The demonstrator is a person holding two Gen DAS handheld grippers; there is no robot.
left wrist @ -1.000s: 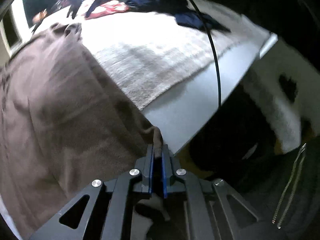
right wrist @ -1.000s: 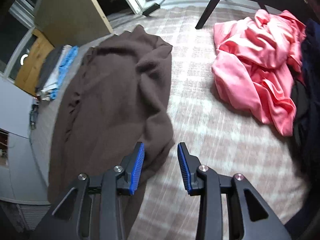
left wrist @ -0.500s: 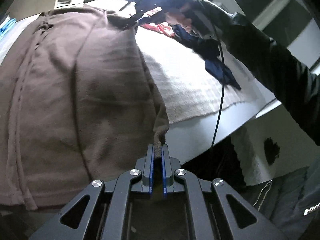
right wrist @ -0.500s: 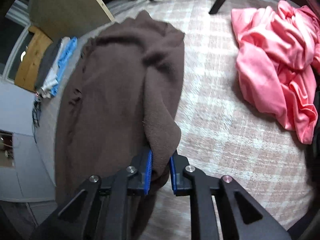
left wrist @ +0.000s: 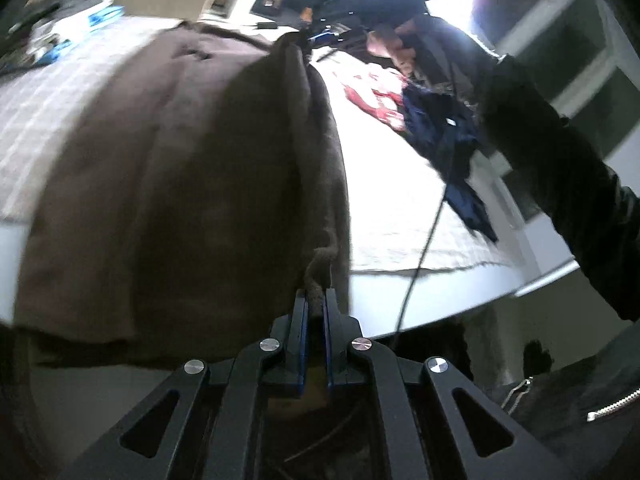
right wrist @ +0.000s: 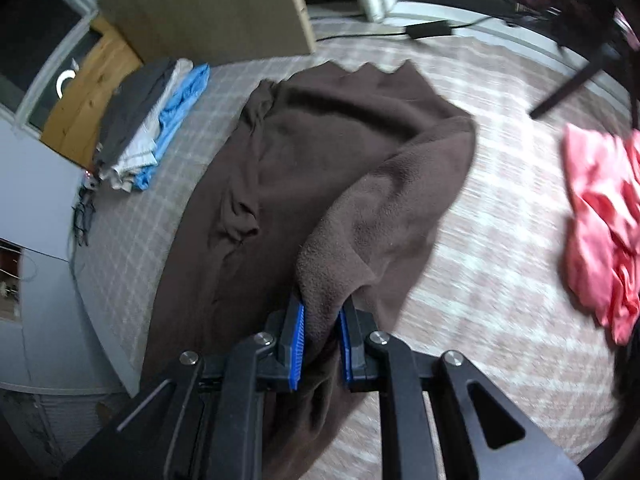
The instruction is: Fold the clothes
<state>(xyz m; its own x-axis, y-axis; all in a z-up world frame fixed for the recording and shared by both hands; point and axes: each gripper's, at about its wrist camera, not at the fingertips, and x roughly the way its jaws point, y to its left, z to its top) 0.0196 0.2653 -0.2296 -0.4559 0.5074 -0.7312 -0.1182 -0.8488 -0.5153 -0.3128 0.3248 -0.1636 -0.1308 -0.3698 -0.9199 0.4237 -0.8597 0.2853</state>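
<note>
We had the brown fleece garment [right wrist: 320, 168] pinched at two points: the left gripper [left wrist: 316, 308] pressed together on a thin twist of its edge, the right gripper [right wrist: 320, 320] clamped on a thicker fold. From the right jaws the cloth ran away toward twelve o'clock, its long axis lying from six to twelve across the pale checked bed cover [right wrist: 500, 240]. From the left jaws it spread toward eleven o'clock. It looked soft, thick and rumpled, partly doubled over itself.
</note>
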